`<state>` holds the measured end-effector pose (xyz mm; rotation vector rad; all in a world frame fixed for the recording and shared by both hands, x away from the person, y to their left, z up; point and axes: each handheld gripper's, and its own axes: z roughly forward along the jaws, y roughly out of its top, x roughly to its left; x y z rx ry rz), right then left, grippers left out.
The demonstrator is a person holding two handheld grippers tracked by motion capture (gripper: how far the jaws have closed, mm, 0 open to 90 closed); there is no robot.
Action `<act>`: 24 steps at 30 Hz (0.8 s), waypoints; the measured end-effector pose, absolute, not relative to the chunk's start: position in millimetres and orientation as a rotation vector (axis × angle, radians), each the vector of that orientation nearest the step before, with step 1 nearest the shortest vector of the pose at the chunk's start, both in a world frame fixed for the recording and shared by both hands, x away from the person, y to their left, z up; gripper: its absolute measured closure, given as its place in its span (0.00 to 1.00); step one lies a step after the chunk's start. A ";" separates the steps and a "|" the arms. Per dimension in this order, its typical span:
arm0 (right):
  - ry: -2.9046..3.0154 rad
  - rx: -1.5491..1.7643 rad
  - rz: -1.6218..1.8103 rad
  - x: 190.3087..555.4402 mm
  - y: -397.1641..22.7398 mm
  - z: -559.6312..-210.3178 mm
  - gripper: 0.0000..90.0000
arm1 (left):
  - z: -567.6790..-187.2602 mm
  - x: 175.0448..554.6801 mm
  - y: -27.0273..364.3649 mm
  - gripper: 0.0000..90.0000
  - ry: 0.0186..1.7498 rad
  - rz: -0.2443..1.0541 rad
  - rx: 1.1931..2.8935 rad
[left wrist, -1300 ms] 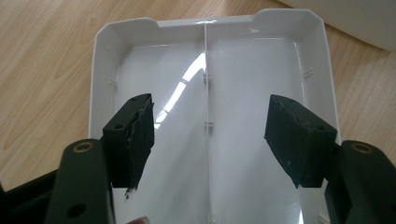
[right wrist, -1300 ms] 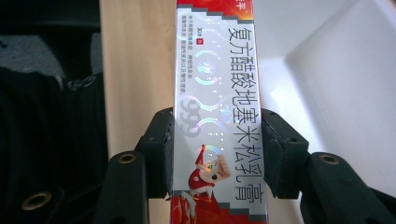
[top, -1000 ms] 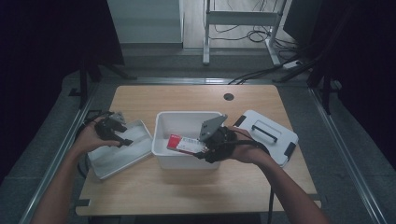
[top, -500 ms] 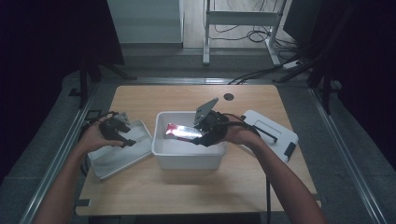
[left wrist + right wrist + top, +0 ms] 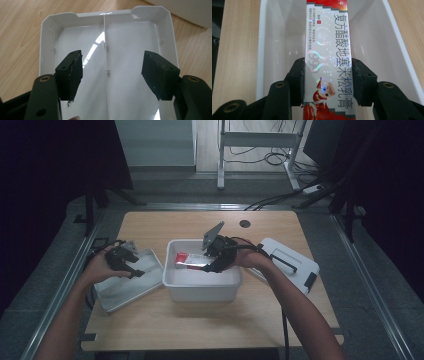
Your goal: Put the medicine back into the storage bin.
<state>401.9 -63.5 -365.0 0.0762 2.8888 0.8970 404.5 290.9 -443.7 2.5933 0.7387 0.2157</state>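
The black pads [image 5: 298, 80] of the right gripper [image 5: 327, 82] are pressed against both long sides of a slim silver-and-red cardboard carton printed with Chinese characters [image 5: 327, 50], so a firm grasp on it is seen; the carton is held lengthwise over the open white rectangular plastic bin [image 5: 265, 37], its far end pointing along the bin's length. In the high view the carton [image 5: 189, 260] is seen low inside the bin [image 5: 200, 290], at mid-table, with the right gripper [image 5: 210, 265] reaching in over the rim. Whether the carton is touching the bin's floor cannot be told. On the other side, the left gripper [image 5: 111, 75] is held with its jaws spread wide and nothing between them, hovering above a white shallow plastic lid with a centre rib [image 5: 107, 47], which is lying upturned on the pale wooden table [image 5: 200, 332] just beside the bin's left wall. A second white lid with a dark handle [image 5: 287, 262] is seen lying to the right of the bin. As judged from this, the bin is already uncovered and the carton is in hand; what is left is for the carton to be settled or lifted clear, and a lid to be dealt with.
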 end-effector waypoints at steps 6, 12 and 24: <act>2.918 0.023 0.865 401.8 -55.1 -373.5 0.57 | -447.2 403.6 291.4 0.37 0.738 0.213 2.598; 2.941 -0.020 0.864 401.3 -49.6 -378.7 0.57 | -449.3 403.6 291.6 0.37 0.739 0.209 2.599; 2.969 -0.053 0.832 397.8 -40.7 -389.8 0.56 | -453.3 403.5 291.2 0.37 0.737 0.205 2.606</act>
